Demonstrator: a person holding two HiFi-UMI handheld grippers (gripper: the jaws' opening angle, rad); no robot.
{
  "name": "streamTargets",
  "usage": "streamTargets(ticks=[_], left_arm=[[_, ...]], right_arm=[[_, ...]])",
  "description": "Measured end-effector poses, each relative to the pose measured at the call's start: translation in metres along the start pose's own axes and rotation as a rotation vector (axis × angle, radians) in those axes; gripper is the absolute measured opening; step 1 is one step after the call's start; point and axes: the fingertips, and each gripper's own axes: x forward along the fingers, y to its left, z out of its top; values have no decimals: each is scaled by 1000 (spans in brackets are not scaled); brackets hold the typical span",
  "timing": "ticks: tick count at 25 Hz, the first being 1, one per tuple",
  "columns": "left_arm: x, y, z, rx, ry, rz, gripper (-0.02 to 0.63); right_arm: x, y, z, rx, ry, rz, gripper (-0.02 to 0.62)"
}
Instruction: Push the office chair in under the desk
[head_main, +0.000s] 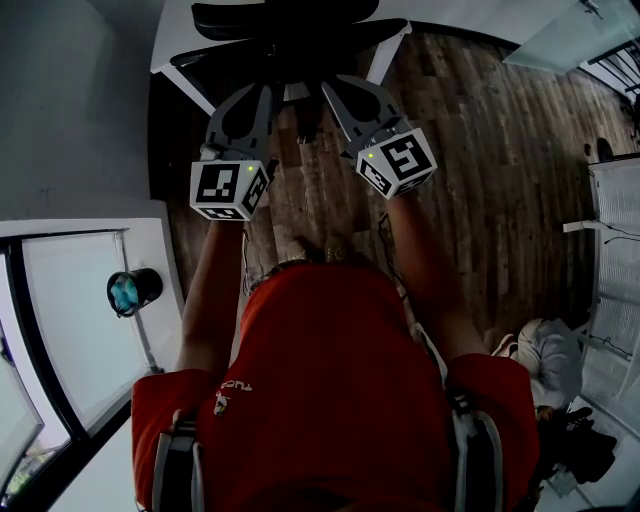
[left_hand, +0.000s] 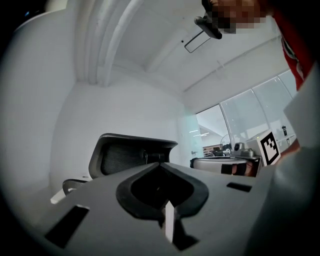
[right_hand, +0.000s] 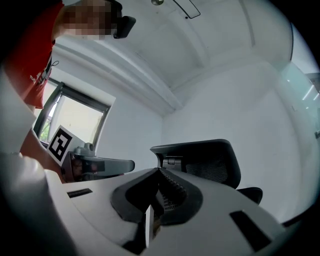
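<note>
Head view up first: the left gripper (head_main: 264, 92) and the right gripper (head_main: 330, 86) are held out side by side above a dark wooden plank floor (head_main: 480, 150). Both are aimed at a black mesh-backed office chair (head_main: 285, 35) directly ahead of their tips. The chair is seen against a white desk (head_main: 172, 45), whose top lies beyond it and to either side. How far the seat is tucked beneath cannot be judged from above.

Over to the left gripper view: the jaws are clenched tip to tip and nothing is gripped between them. The chair's curved backrest (left_hand: 132, 155) is framed just beyond and slightly left of the closed tips. The right gripper (left_hand: 197, 162) is caught off to the right, level with it.

Right gripper view now, and it is the same story: jaws pressed together on nothing, the backrest (right_hand: 205, 157) ahead and a little to the right, the left gripper (right_hand: 127, 164) alongside at the left. Whether either set of tips is touching the backrest cannot be made out. Behind both grippers, a person's red shirt (head_main: 330, 380) is seen filling the lower frame.
</note>
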Motion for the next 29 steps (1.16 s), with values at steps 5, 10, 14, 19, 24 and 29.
streamTargets(ticks=[5,10,14,19,24,29], left_arm=[[-3,1,-3,-17,-1,0,11],[-4,5,-5,-21,-2,3,11],[-4,2,-3,-14,-3,-9,11],[-3,0,-3,-13,-7,-22,11],[-1,-3,-6,-19,-6,-34,11],[-2,-3,-7,-31,-4,-32,11]], right_arm=[[1,3,-9,33,11,7,25],[-1,3,-15,28,21,10,25],[-1,4,-12,24,21,12,25],[-2,5,-10,15,17,15,25],[-4,4,-11,16,20,14,25],[-5,3,-12,22,20,18,25]])
